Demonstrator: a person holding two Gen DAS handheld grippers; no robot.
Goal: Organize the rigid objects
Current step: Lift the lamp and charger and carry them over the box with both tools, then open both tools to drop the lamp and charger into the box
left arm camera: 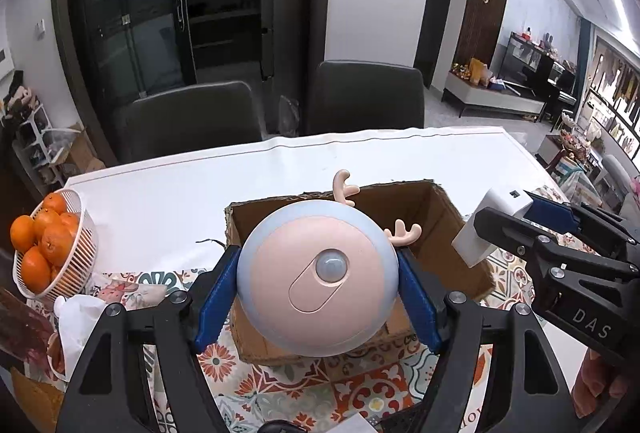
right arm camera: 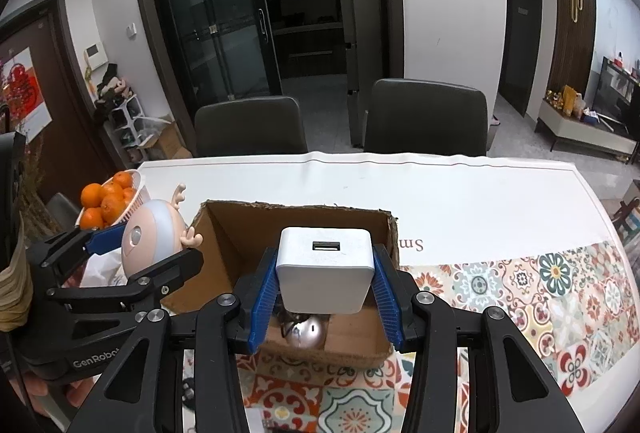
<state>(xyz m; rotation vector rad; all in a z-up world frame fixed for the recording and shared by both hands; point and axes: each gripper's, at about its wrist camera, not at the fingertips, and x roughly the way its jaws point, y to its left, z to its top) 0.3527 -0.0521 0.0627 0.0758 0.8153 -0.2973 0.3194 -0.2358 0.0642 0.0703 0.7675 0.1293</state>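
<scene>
My left gripper (left arm camera: 318, 285) is shut on a round pink and pale blue night light with antlers (left arm camera: 318, 279), held above the near part of an open cardboard box (left arm camera: 444, 233). My right gripper (right arm camera: 326, 279) is shut on a white USB charger cube (right arm camera: 326, 269), held over the same box (right arm camera: 240, 233). A shiny metal object (right arm camera: 306, 333) lies on the box floor under the charger. The right gripper and the charger (left arm camera: 490, 225) also show at the right of the left wrist view, and the night light (right arm camera: 154, 237) shows at the left of the right wrist view.
A white basket of oranges (left arm camera: 60, 265) stands at the table's left. A white crumpled tissue (left arm camera: 78, 325) lies near it. The table has a white cover (right arm camera: 480, 201) and a patterned cloth (right arm camera: 540, 297). Two dark chairs (right arm camera: 426, 117) stand at the far edge.
</scene>
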